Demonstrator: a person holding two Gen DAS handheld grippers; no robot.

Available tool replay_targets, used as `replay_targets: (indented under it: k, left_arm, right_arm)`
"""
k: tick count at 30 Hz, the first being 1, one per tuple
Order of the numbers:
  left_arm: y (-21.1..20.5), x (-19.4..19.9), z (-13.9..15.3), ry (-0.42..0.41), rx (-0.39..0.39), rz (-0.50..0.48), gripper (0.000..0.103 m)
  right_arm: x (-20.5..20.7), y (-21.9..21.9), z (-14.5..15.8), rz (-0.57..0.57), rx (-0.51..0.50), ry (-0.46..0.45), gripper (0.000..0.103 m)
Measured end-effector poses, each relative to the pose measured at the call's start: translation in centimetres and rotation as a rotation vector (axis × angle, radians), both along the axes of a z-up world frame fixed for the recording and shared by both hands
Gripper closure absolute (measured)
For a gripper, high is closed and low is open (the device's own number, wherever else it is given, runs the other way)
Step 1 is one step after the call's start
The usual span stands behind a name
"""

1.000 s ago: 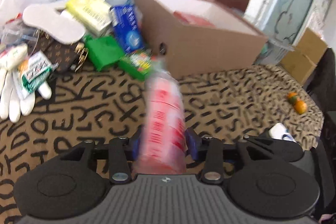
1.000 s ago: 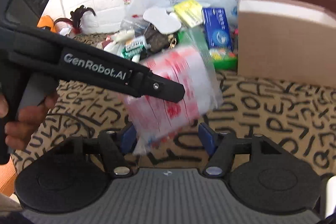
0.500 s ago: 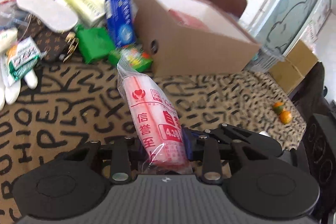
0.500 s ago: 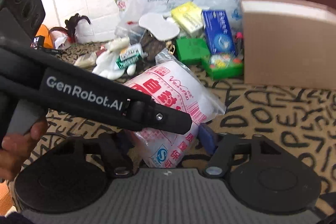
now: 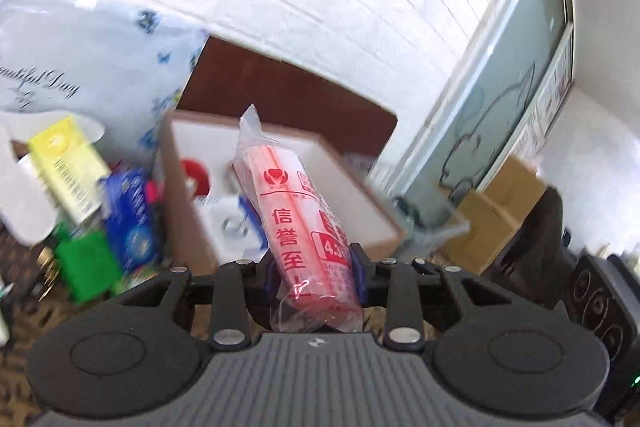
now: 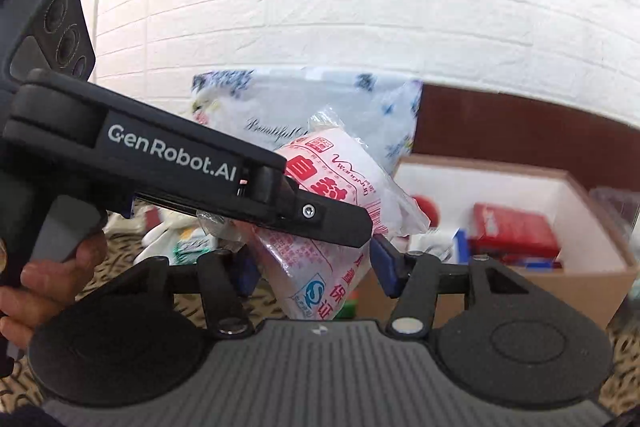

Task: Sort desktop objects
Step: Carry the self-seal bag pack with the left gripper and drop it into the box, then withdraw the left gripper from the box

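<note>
Red-printed plastic packet (image 5: pixel 308 227) clamped in the left tool (image 5: pixel 316 273), raised just in front of the cardboard box (image 5: pixel 180 227). Right tool (image 6: pixel 316 267), jaws lately narrowing, flanks the same packet; its contact cannot be told.

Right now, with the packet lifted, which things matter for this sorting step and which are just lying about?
In play:
- red-and-white packet, pinched by the left claw and between the right claw's closing jaws
- open cardboard box

Lying about:
- white floral bag
- yellow box
- blue box
- green pack
- brown cartons
</note>
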State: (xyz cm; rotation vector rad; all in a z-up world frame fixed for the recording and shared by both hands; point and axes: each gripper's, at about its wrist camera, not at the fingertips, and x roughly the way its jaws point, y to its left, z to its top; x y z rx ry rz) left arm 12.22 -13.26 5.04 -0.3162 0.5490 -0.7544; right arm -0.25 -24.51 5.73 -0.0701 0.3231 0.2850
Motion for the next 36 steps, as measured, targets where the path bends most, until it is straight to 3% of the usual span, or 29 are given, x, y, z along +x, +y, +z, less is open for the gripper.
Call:
replay_targets:
  k: [5,13,15,17,19,21,23,24,28,33,36]
  left_arm:
    - [-2.2,5.0,0.8,0.030,-0.023,-0.006,0.067]
    - [-4.5,13.4,-0.5,0.091,-0.053,0.031,0.064]
    - [-4.9,15.2,-1.1,0.096,-0.031,0.058,0.057]
    - [-5.0,16.6,-1.7,0.085,-0.004,0.100,0.038]
    - [-4.7,17.7,-2.1,0.088,0.013,0.141,0.030]
    - [-4.3,18.4,-2.6,0.119,-0.001,0.136,0.026]
    - [-3.9,18.7,-3.2,0.141,-0.016,0.120,0.013]
    - [-3.8,18.7,-3.4,0.141,-0.014,0.123,0.011]
    - [-4.0,18.4,-3.6,0.115,0.007,0.134,0.009]
    - [-4.6,17.0,-2.8,0.068,0.070,0.133,0.002]
    - [-4.9,15.7,-2.3,0.029,0.108,0.141,0.000]
  right_arm:
    - [4.7,-2.8,2.0,-0.012,-0.023,0.012,0.048]
    - [13.0,-5.2,2.1,-0.014,-0.140,0.060,0.048]
    - [15.5,-5.8,1.4,-0.026,-0.166,0.084,0.048]
    - [16.9,-6.5,0.4,-0.048,-0.192,0.125,0.047]
    - [19.0,-7.0,-0.9,-0.090,-0.226,0.163,0.046]
    - [20.9,-7.6,-2.2,-0.114,-0.262,0.231,0.044]
    - [21.8,-8.1,-3.2,-0.134,-0.285,0.283,0.043]
    - [21.9,-8.4,-3.5,-0.140,-0.286,0.289,0.043]
    - [21.9,-9.5,-3.2,-0.145,-0.198,0.277,0.037]
    - [21.2,-9.6,-3.1,-0.172,-0.196,0.269,0.017]
    - [20.8,-9.3,-2.9,-0.175,-0.203,0.258,0.012]
